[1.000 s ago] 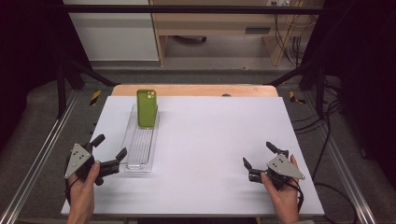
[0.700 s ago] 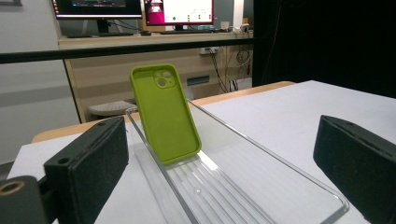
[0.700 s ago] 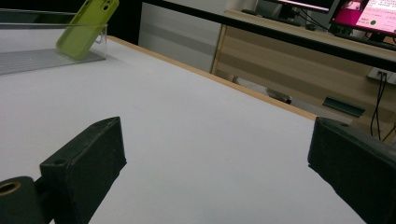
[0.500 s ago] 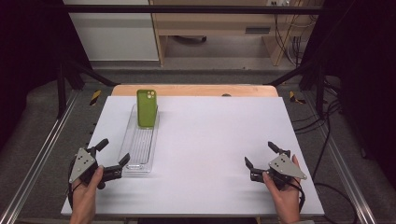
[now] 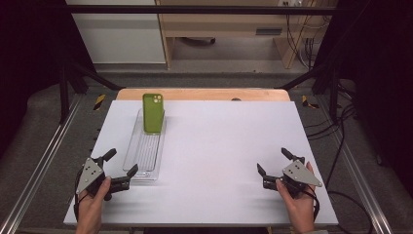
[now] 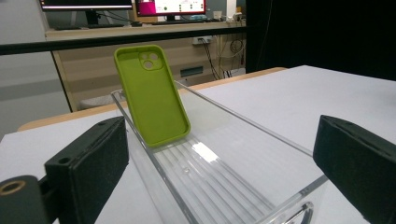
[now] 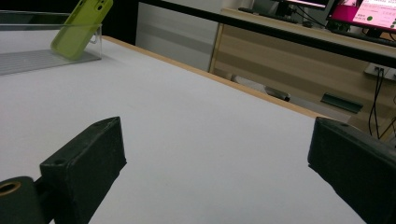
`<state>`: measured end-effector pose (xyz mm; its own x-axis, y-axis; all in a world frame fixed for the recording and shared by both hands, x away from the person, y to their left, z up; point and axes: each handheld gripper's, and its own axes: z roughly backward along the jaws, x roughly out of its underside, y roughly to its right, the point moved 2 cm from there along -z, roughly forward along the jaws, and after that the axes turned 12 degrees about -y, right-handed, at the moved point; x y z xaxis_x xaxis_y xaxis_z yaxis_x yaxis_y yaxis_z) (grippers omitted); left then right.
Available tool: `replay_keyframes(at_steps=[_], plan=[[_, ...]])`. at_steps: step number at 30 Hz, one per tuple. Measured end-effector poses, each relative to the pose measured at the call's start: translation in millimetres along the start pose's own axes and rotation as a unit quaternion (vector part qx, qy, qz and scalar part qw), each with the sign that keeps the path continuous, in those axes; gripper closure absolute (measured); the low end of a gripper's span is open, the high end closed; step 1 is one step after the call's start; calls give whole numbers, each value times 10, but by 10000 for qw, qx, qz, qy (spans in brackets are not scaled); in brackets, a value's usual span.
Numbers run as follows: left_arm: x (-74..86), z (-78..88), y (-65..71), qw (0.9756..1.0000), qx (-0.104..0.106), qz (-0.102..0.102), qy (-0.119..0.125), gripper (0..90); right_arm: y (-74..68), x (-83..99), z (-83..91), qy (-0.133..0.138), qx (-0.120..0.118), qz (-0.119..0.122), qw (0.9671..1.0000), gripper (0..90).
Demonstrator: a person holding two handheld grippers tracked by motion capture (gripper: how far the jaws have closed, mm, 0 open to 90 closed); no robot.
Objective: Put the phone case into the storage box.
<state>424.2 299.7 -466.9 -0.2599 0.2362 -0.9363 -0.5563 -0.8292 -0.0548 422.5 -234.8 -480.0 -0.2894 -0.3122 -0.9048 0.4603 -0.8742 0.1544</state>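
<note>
Leaning unbranded green phone case (image 6: 152, 105) in clear tray (image 6: 243, 182).

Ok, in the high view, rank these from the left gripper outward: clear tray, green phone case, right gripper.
From the left gripper:
1. Clear tray, right beside its jaws.
2. Green phone case, leaning at the tray's far end.
3. Right gripper, across the table at the near right.
</note>
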Motion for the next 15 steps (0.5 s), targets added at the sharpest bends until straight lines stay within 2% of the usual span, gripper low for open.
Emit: replay_keyframes(at_steps=[4,11,15], plan=[[62,-2,-12,10000,23,57,19,36,7,6,0,-5,1,-10,10000,43],[83,63,15,9998,138,32,169,37,33,21,-1,-12,17,-82,10000,43],[80,108,76,9994,179,107,271,33,76,54,-12,-35,-56,-271,9996,43]])
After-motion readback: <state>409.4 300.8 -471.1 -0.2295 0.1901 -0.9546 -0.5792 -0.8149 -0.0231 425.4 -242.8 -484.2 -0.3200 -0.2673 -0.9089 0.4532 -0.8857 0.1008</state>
